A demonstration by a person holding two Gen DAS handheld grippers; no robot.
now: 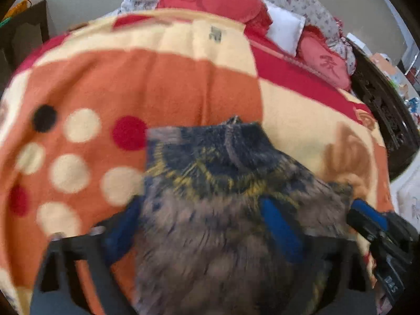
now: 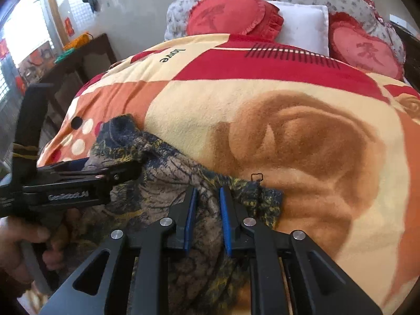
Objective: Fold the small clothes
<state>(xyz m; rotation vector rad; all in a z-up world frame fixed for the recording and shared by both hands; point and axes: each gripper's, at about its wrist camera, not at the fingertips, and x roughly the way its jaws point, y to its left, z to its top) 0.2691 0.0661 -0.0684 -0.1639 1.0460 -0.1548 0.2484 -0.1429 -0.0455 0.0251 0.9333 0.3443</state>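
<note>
A small dark garment (image 1: 220, 173) with a navy, grey and yellow print lies bunched on the blanket-covered bed, also in the right wrist view (image 2: 162, 173). My left gripper (image 1: 202, 223) has its blue pads wide apart with the cloth lying between and over them; it appears from the side in the right wrist view (image 2: 115, 173). My right gripper (image 2: 208, 210) is shut on a fold of the garment near its right edge; its tip shows in the left wrist view (image 1: 367, 212).
The bed is covered by an orange, cream and red fleece blanket (image 2: 262, 105). Red heart cushions (image 2: 231, 15) and a white pillow (image 2: 304, 29) lie at the head. A dark wooden cabinet (image 2: 78, 63) stands to the left, a carved dark frame (image 1: 383, 110) to the right.
</note>
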